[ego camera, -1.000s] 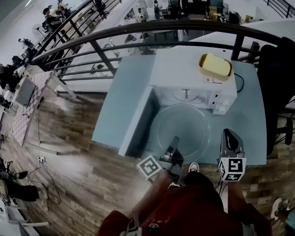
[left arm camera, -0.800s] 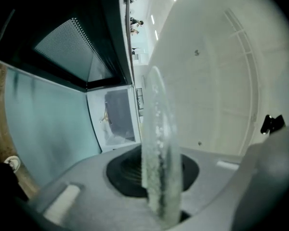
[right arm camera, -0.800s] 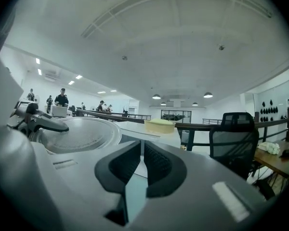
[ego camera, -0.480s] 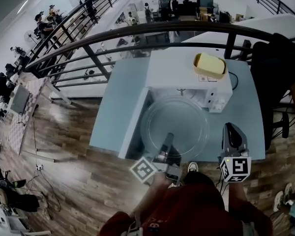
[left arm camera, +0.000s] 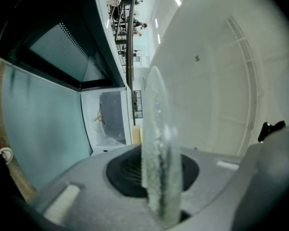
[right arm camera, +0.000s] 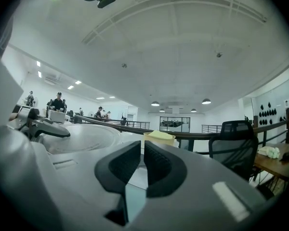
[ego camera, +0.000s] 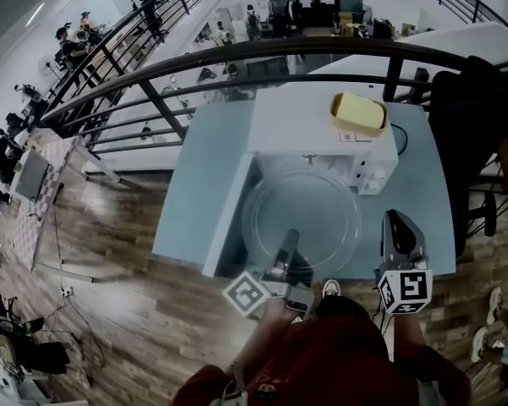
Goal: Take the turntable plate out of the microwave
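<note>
You are gripping the turntable plate point(ego camera: 305, 201) by its near rim with your left gripper point(ego camera: 289, 242), jaws clamped on the glass. Compared with a second ago you are carrying it higher, in front of the microwave point(ego camera: 322, 125) and above the table point(ego camera: 195, 201). Your right gripper point(ego camera: 395, 223), also raised, is riding beside it with jaws pressed together on nothing. The plate is looking clear of the cavity, so only setting it down seems left.
</note>
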Demonstrator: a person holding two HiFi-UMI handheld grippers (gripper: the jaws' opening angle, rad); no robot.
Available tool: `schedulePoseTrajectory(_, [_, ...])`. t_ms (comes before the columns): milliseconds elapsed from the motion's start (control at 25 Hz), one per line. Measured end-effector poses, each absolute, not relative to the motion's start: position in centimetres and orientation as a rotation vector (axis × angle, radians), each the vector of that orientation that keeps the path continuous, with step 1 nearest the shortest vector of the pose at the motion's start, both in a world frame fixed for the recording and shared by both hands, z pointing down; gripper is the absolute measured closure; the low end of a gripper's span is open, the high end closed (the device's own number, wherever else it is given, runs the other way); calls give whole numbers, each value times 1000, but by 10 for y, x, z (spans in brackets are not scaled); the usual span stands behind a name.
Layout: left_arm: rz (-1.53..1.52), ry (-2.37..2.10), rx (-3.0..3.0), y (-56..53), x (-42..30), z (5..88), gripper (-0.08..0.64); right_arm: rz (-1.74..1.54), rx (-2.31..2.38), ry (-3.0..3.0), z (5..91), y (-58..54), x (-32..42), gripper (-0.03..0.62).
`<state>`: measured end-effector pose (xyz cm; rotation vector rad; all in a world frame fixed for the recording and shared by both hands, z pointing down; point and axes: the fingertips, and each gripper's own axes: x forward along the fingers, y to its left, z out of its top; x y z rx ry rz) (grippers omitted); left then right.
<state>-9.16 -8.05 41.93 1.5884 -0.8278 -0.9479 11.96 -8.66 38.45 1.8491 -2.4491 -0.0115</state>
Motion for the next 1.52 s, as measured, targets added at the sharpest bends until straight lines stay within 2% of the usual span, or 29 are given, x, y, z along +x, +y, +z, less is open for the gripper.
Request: schedulePoseTrajectory(1520, [-935, -806, 1595, -95, -91, 423, 532, -69, 1783, -2475, 385, -100, 105, 571])
